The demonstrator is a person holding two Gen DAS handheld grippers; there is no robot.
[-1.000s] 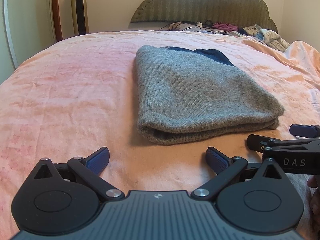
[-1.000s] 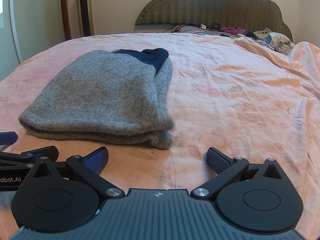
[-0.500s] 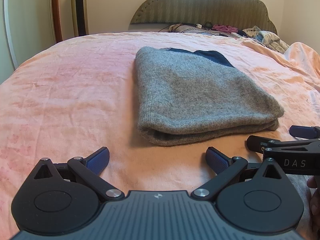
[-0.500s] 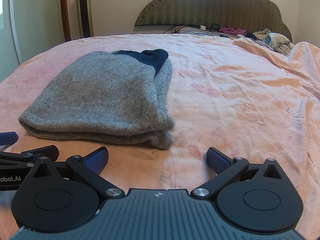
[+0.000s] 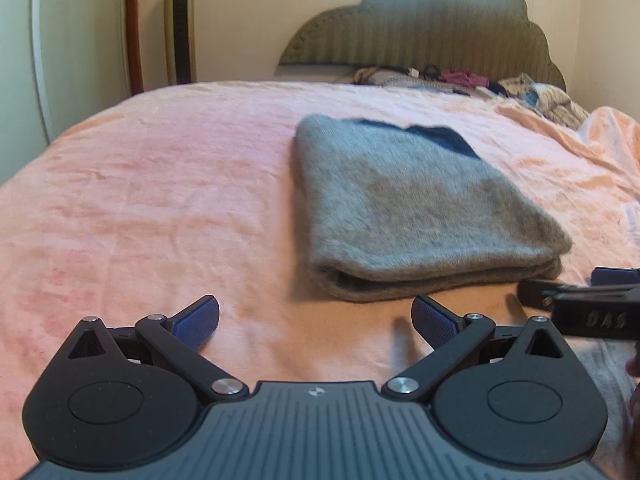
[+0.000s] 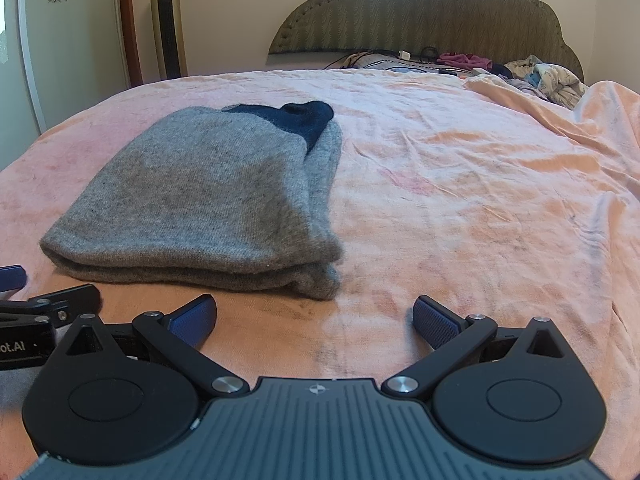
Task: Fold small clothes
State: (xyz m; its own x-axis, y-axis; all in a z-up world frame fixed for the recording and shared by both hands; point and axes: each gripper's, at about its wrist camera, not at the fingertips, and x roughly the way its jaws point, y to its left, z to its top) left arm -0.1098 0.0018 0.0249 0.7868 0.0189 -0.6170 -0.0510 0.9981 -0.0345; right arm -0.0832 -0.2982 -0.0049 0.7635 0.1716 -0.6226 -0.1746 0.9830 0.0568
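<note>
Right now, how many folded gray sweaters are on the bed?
1. The folded gray sweater lies on the pink bedspread, just beyond both open grippers. The clothes pile by the headboard could hide more.

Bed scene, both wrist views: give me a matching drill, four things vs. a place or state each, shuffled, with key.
Things:
1. grey sweater
2. left gripper
3. headboard
4. loose clothes pile

Place or state:
A. far right of the bed, below the headboard
B. folded flat on the pink bedspread
C. open, holding nothing
D. upright against the far wall

Pairs: 1-B, 2-C, 3-D, 4-A
</note>
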